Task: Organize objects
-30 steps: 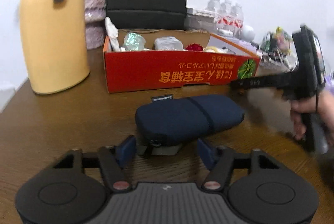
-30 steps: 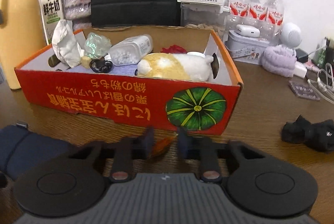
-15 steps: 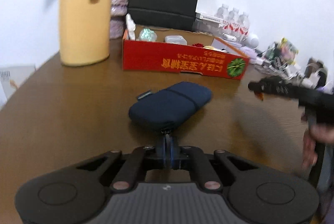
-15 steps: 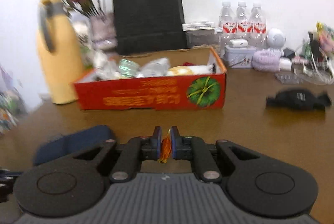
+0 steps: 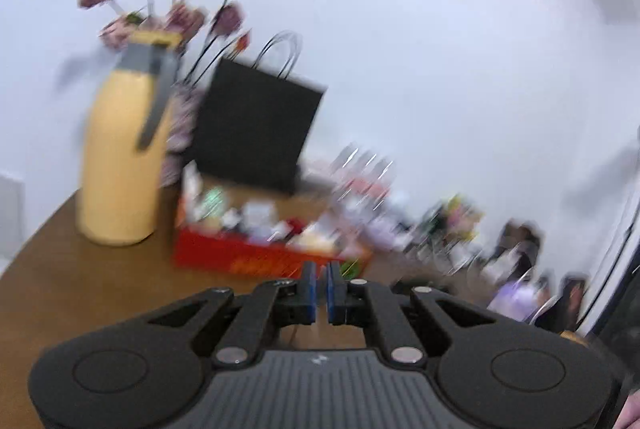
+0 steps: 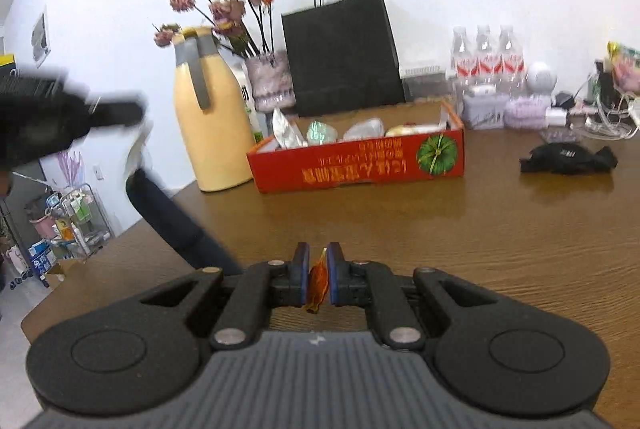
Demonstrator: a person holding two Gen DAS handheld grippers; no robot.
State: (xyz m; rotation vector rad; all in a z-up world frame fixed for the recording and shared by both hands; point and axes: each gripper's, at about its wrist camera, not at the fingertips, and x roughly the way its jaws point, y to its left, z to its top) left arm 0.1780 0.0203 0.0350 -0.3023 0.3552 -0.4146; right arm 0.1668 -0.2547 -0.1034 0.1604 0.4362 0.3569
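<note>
Pouch [image 6: 176, 221] hangs off table [image 6: 480, 229] at 9 o'clock beneath left gripper [image 5: 319, 287], jaws pressed together. Right gripper [image 6: 318, 271] pinches orange wrapper [image 6: 318, 281]; box [image 6: 356, 161] at 12 o'clock.

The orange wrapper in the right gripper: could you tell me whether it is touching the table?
Apart. The right wrist view shows the orange wrapper pinched between the right gripper fingers, with its lower tip hanging free and the wooden table surface well below.
</note>
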